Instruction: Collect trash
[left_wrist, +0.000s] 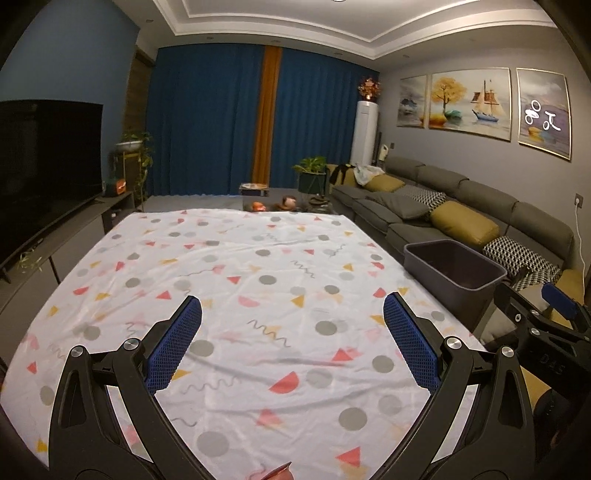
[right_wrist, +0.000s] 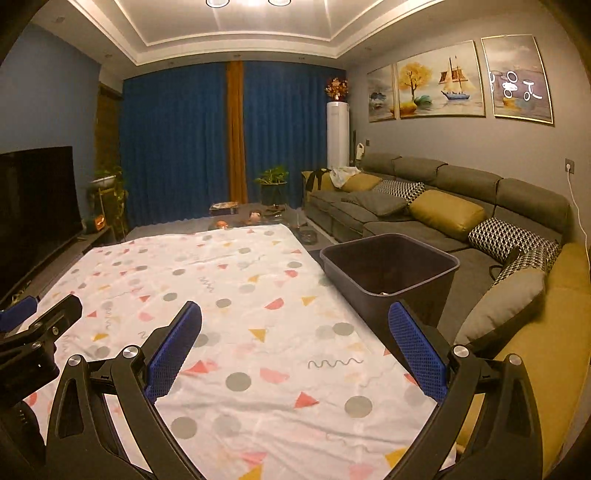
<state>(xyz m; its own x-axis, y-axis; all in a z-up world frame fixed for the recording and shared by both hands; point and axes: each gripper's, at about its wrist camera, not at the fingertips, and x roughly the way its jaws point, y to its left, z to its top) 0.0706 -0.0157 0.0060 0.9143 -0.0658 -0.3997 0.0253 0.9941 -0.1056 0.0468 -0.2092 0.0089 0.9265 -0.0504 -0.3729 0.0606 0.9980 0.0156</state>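
Fingers of your left hand-held gripper (left_wrist: 292, 321) stand spread wide with nothing between the blue pads; it hovers over the patterned cloth (left_wrist: 236, 280) that covers the worktop. Your right hand-held gripper (right_wrist: 294, 326) is likewise released and empty, hanging over the same cloth at its edge nearest the bin (right_wrist: 388, 271). In the left wrist view your right tool shows just below and beside the bin; in the right wrist view your left tool sits well apart from the bin, across the cloth. The bin, dark grey and open-topped, stands just beside the cloth's edge, between the worktop and the sofa (right_wrist: 480, 206). A small pale scrap (right_wrist: 382, 293) lies inside the bin against its near wall. A reddish scrap (left_wrist: 279, 472) lies on the cloth, well apart from the bin, at the near edge under your left tool; you cannot tell what it is.
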